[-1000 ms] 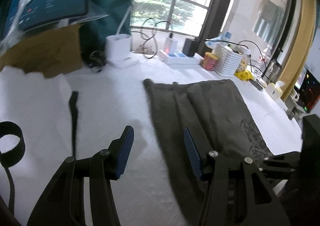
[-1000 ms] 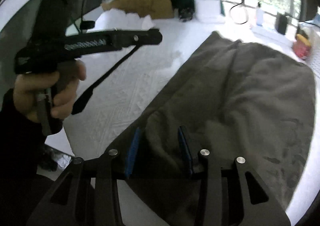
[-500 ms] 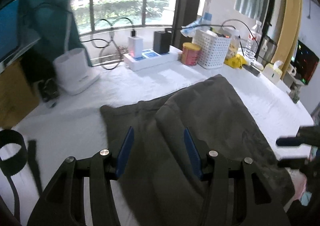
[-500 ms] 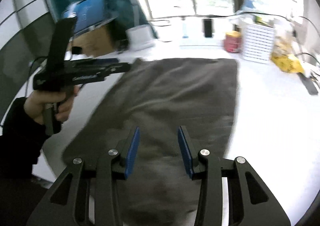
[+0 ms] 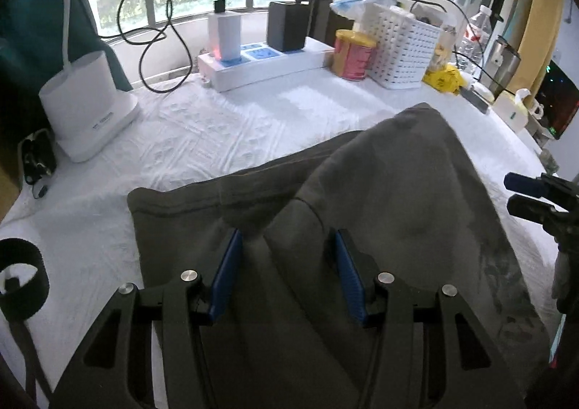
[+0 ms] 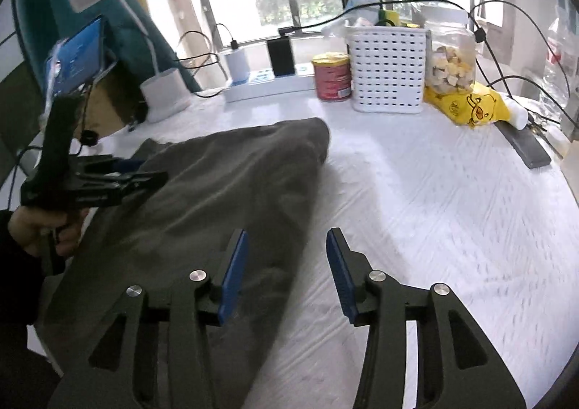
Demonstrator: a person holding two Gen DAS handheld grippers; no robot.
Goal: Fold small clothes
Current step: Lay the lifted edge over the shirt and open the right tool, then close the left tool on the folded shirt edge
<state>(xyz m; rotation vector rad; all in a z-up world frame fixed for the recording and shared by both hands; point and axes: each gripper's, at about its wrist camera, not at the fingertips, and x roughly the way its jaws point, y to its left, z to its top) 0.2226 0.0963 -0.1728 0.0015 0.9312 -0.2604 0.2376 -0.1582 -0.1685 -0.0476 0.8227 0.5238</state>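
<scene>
A grey-olive garment lies spread on the white-covered table, one side folded over along its middle. My left gripper hovers over its near left part, jaws open, blue pads clear of the cloth. In the right wrist view the garment fills the left half. My right gripper is over its right edge with its jaws opening and nothing pinched; one pad is above cloth, the other above bare table. A hand holds the left gripper at the garment's left side. The right gripper shows at the right edge.
Along the back stand a white lamp base, a power strip with chargers and cables, a red can and a white basket. A yellow bag and a dark remote lie at the right. A black strap loop sits near left.
Both grippers have swung to the right. The right one went from the garment's left near edge to its right edge and widened its jaws. The left one now sits over the garment.
</scene>
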